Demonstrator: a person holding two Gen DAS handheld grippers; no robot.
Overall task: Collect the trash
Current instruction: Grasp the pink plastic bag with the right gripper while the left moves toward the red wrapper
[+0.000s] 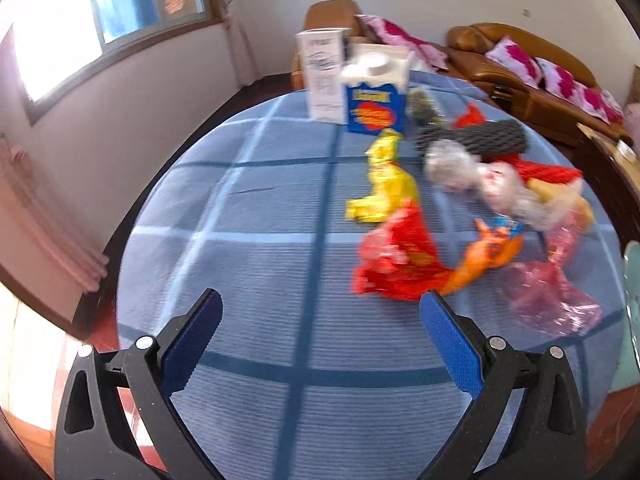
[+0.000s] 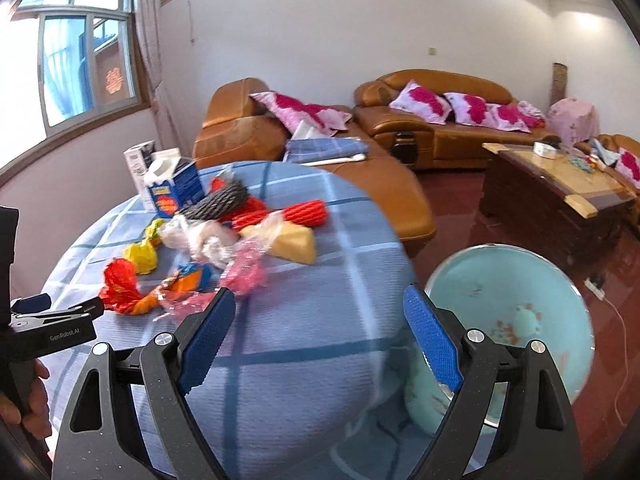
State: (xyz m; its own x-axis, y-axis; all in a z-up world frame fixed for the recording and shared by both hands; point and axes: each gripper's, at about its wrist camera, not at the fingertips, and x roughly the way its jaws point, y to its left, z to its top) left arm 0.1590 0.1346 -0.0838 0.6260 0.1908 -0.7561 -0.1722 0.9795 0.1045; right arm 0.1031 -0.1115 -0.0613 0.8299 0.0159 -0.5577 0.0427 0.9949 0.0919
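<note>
Both my grippers, left and right, are wide open and holding nothing. The red wrapper sits just ahead-right of the left one, so I'd reach with that; the bin sits low off the table's right edge.

The tablecloth is a matt woven cloth with fine ribs. The red wrapper and the yellow wrapper are crinkled glossy foil or plastic film; the blur makes it hard to say which. The pink bag is thin shiny plastic. The basin looks like smooth plastic. The sofa is glossy leather.
</note>
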